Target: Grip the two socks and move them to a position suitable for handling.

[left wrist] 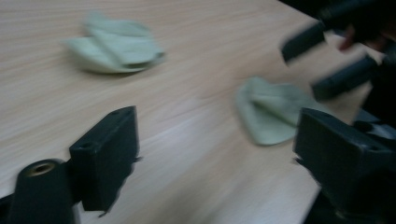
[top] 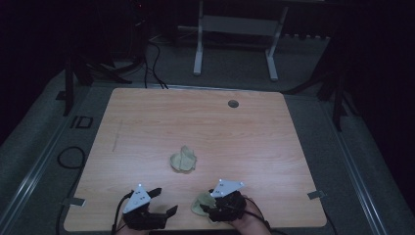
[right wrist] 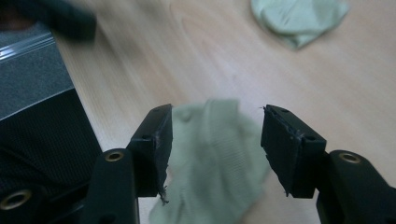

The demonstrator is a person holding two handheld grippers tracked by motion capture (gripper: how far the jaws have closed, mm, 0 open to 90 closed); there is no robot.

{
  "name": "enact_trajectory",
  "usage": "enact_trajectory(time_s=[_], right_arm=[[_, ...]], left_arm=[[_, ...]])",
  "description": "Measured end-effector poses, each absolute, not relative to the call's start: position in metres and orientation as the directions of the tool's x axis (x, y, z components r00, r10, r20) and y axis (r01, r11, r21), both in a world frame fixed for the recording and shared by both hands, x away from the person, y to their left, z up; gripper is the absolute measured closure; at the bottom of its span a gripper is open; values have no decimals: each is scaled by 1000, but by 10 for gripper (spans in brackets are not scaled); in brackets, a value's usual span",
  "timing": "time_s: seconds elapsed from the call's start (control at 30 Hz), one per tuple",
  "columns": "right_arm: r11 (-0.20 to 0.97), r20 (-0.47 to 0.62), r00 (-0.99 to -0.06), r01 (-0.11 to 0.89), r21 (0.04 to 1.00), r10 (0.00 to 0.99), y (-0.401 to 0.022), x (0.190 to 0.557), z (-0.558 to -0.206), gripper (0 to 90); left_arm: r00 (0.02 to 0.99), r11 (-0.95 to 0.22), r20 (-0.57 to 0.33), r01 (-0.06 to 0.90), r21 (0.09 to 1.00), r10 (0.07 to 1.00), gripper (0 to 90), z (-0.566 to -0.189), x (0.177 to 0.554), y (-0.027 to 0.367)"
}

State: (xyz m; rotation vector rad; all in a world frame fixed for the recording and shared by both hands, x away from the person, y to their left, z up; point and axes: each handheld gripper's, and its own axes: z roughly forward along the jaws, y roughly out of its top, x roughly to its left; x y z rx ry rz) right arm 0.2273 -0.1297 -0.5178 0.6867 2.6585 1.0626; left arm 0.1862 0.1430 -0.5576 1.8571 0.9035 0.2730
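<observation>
Cloth (right wrist: pixel 210 158), long axis running between open jaws

Your high view looks forward and down from above your side, taking in the whole table (top: pixel 147 122) from far off. Your left gripper view rides low and close, facing across the wood, with one cloth (left wrist: pixel 116 49) at upper left and another cloth (left wrist: pixel 271 114) at right. Your right gripper view looks steeply down, very near that second cloth (right wrist: pixel 210 158). All three share both cloths.
</observation>
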Motion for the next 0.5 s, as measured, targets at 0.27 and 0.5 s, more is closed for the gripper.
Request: enact_trajectory(time_s=[0.27,0.5], right_arm=[[683,30,-889,372,628,456,-133,245,-530,546],[721,31,-898,373,584,440,-133,246,-549,657]], left_arm=[[759,-336,-216,499,799,615,429,-563,204,98],[762,-417,-216,541,730,610,548,-572,219,83]])
